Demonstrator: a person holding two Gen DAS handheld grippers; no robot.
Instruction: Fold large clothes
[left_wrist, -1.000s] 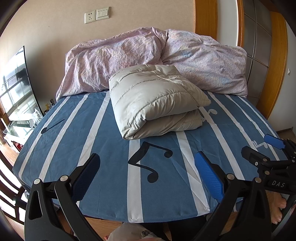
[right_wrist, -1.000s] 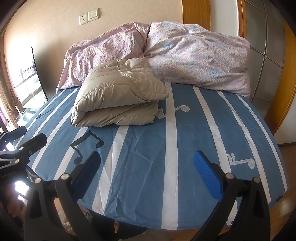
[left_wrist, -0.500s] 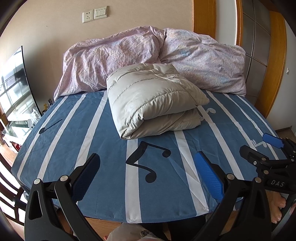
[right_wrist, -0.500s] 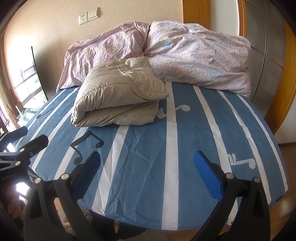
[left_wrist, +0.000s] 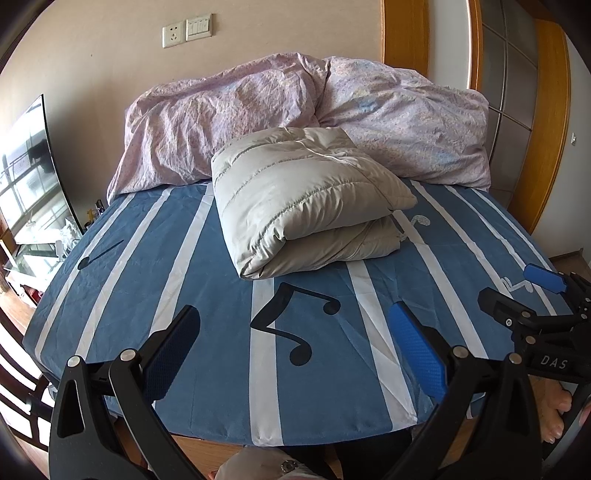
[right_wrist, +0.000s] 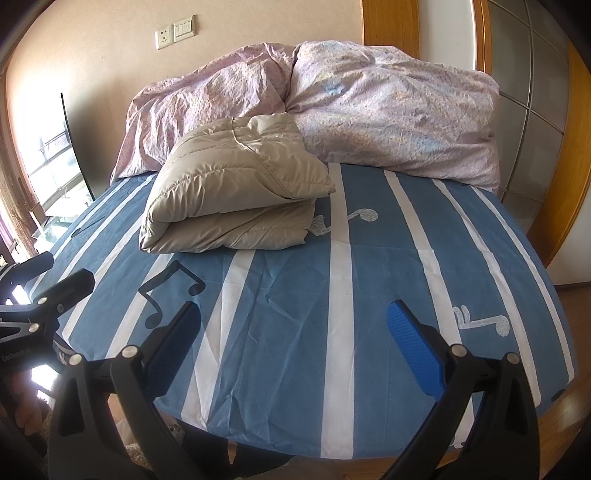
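A beige puffer jacket lies folded into a thick bundle near the far middle of the bed, its fold facing me. In the right wrist view the jacket sits left of centre. My left gripper hovers open over the bed's near edge, well short of the jacket, nothing between its blue pads. My right gripper is open too, likewise empty above the near edge. Each gripper shows at the side of the other's view: the right one, the left one.
A crumpled pink duvet is heaped along the far end against the wall. A dark screen stands left of the bed, a wood-framed sliding door to the right. A person's bare foot rests on the floor below.
Both grippers have drifted very slightly back and to the left; the jacket sits a touch further right in the left wrist view. Nothing was taken hold of or released.
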